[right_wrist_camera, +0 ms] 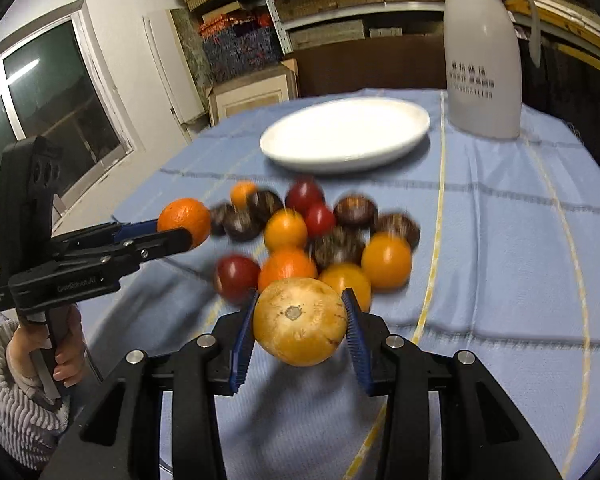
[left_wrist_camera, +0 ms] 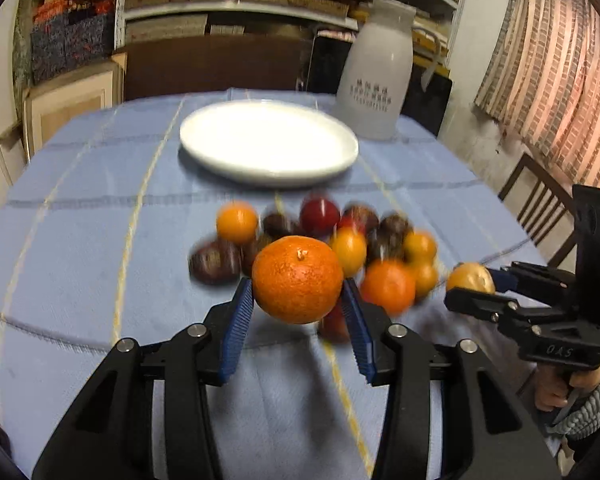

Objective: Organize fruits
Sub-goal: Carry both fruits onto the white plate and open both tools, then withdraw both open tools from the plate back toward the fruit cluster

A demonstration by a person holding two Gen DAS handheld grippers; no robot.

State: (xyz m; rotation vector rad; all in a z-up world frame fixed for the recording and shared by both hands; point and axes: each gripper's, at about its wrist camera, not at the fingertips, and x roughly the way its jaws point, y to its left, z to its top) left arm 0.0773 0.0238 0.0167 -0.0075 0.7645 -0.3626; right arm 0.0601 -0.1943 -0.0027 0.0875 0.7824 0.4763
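Note:
My left gripper (left_wrist_camera: 298,284) is shut on a bright orange (left_wrist_camera: 297,279), held above the blue cloth. In the right wrist view the same orange (right_wrist_camera: 185,220) shows at the left gripper's (right_wrist_camera: 188,226) tips. My right gripper (right_wrist_camera: 300,326) is shut on a yellow-brown round fruit (right_wrist_camera: 300,322), also lifted off the cloth; the left wrist view shows this fruit (left_wrist_camera: 470,278) at the right, between the right gripper's (left_wrist_camera: 474,284) fingers. Behind both lies a heap of fruits (right_wrist_camera: 320,232) (left_wrist_camera: 340,240): oranges, red ones and dark purple ones. A white plate (left_wrist_camera: 269,142) (right_wrist_camera: 346,133) stands bare beyond the heap.
A white jug (left_wrist_camera: 378,72) (right_wrist_camera: 484,56) stands behind the plate to the right. The blue checked tablecloth (left_wrist_camera: 80,208) (right_wrist_camera: 500,240) covers the table. A wooden chair (left_wrist_camera: 540,208) is at the table's right side. Shelves with boxes fill the back wall. A hand in a grey sleeve (right_wrist_camera: 32,376) holds the left gripper.

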